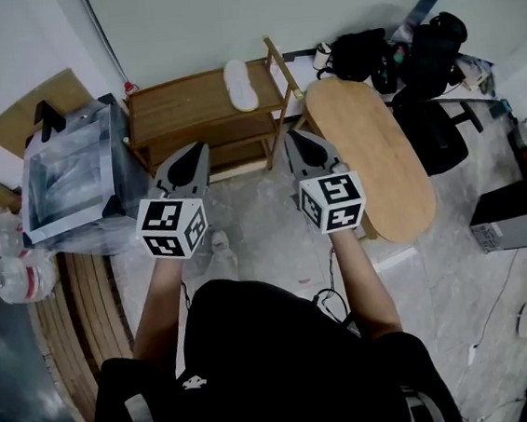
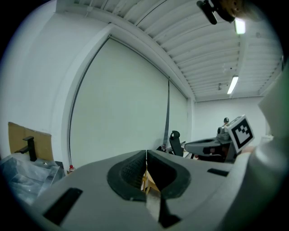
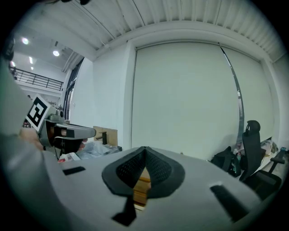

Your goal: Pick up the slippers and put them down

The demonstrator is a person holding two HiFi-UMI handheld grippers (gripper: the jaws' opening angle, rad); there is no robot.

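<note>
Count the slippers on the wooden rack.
1. A white slipper lies on the top shelf of the wooden rack, near its right end. A second one may be stacked under it or pressed against it; the head view does not settle that.

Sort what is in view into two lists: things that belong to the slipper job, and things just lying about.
Job in hand: white slippers; wooden shelf under them; left gripper and right gripper, both shut and empty.

Lying about: oval table; plastic-wrapped box; black bags; office chair; cardboard.
</note>
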